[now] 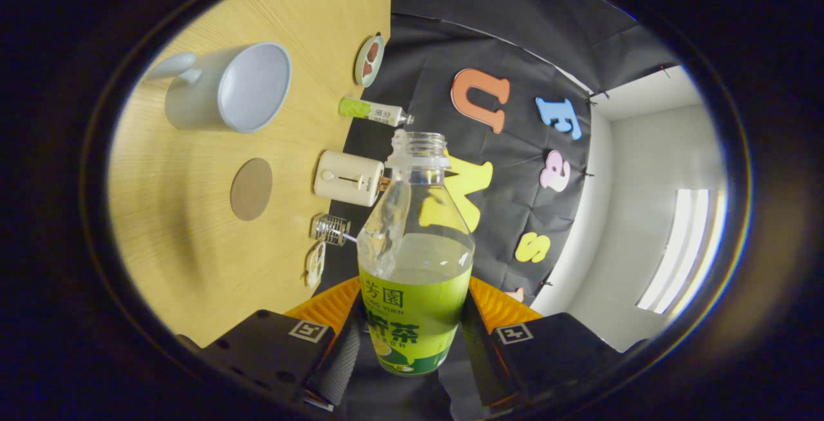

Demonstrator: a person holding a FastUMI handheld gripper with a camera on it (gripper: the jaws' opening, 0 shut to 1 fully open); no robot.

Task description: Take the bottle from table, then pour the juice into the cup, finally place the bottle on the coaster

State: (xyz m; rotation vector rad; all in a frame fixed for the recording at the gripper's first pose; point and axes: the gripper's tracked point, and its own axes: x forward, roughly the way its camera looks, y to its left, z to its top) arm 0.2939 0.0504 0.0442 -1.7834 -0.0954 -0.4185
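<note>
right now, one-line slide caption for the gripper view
Hand-held gripper shut on open juice bottle, tipped sideways relative to the table, cup and coaster beyond.

sharp but fisheye-bent; bright ceiling light (676,260) glares, perhaps slightly overexposed; wooden table (193,266) evenly lit.

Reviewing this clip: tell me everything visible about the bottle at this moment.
The bottle is clear plastic with a green label around its lower body and no cap on its ridged neck. Pale liquid fills it to just above the label; the upper part is empty. It is held between the two fingers of the hand-held gripper, which press on the label from both sides. It is lifted off the table, which appears tipped sideways, and its mouth points toward the booth wall, away from the cup.
</note>
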